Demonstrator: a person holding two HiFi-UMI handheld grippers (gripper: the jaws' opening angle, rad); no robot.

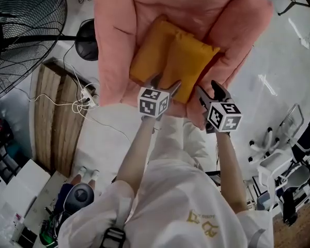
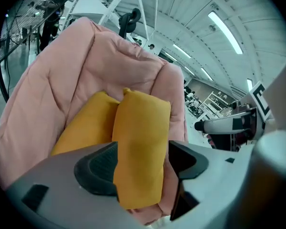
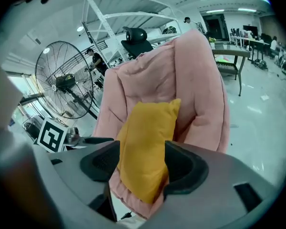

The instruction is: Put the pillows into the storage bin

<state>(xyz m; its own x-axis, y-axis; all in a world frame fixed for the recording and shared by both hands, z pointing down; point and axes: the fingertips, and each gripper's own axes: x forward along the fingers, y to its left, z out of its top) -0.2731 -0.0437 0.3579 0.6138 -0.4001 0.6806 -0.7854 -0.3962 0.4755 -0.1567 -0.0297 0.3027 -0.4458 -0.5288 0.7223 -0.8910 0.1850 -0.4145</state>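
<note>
Two yellow pillows lean side by side on the seat of a pink padded chair (image 1: 119, 35): the left pillow (image 1: 150, 50) and the right pillow (image 1: 188, 63). My left gripper (image 1: 166, 82) is at the near edge of the right pillow (image 2: 140, 142), which lies between its jaws. It brushes the left pad, and pink shows in a gap at the right pad, so this gripper (image 2: 143, 163) is open. My right gripper (image 1: 209, 89) is by the chair's right arm and stands open. In its view a pillow (image 3: 145, 137) lies between the jaws of the gripper (image 3: 140, 163).
A large floor fan (image 1: 20, 25) stands at the left. A wooden board (image 1: 57, 118) with a power strip and cables (image 1: 88, 99) lies beside the chair. Office chairs (image 1: 294, 154) are at the right. The person's white clothing fills the lower middle.
</note>
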